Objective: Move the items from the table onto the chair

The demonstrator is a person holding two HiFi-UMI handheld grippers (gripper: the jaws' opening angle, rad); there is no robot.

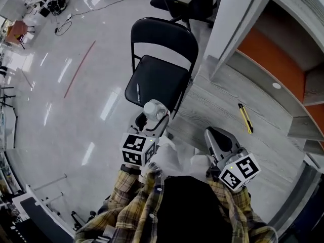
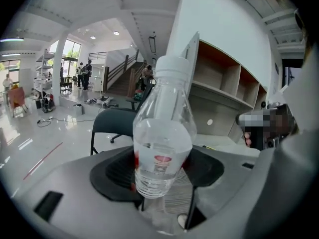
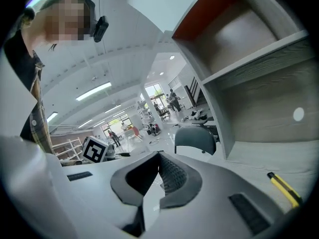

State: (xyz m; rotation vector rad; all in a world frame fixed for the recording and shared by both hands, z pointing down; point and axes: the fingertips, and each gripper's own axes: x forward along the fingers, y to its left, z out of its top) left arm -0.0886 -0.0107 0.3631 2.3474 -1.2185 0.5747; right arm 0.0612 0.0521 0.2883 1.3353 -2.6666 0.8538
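Left gripper (image 2: 159, 172) grasping clear bottle (image 2: 163, 128), red label (image 2: 161, 159) unreadable, right gripper (image 3: 158, 176) clenched, empty

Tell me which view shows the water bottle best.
The left gripper view: the clear water bottle fills the centre, white cap up, clamped in the left gripper. The head view shows only its cap from above. The right gripper view does not clearly show it.

No words or numbers can be read anywhere; the water bottle (image 2: 162, 133) has a small red label (image 2: 160, 159), but its print is too blurry.
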